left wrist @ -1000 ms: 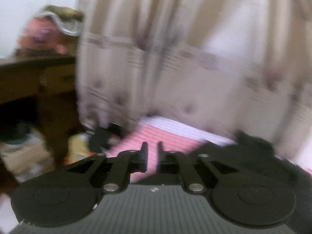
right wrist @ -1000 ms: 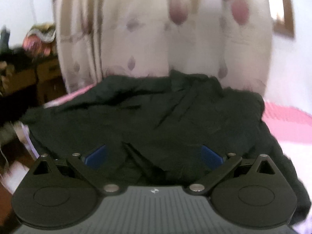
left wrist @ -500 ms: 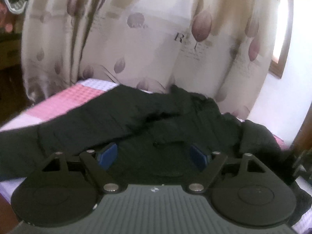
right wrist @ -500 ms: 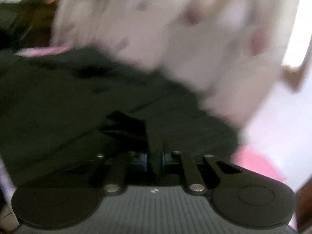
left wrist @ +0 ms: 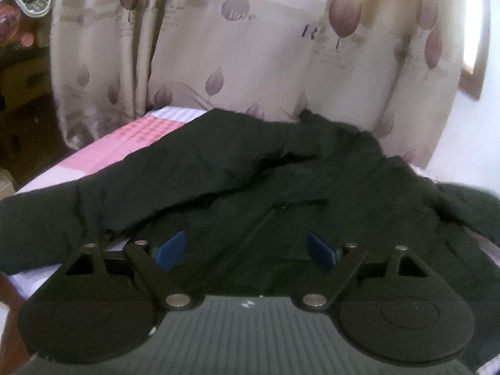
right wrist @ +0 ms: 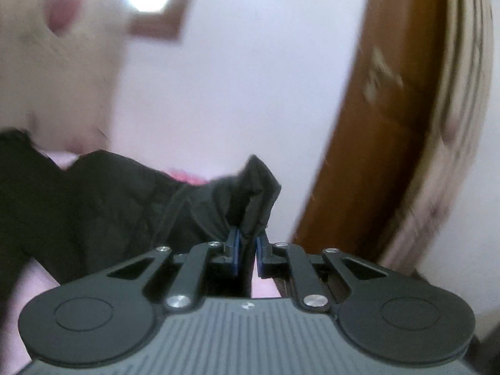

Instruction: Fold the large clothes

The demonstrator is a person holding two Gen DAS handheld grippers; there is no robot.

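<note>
Since the earlier frame, the right gripper (right wrist: 247, 243) had swung rightward, clamped on a jacket (left wrist: 250, 187) fold. Left gripper (left wrist: 247, 247) hovered wide. Jacket lay across the bed (left wrist: 137, 137); soft, bulky; best gripped at hems.

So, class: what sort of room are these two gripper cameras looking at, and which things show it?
Probably a home bedroom: a black jacket lies on a pink-and-white checked bedsheet, with a cream leaf-print curtain behind.

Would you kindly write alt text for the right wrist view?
The right gripper is shut on a bunched fold of the black jacket, which trails off to the left. Behind are a pale wall and a brown wooden door, both blurred.
</note>
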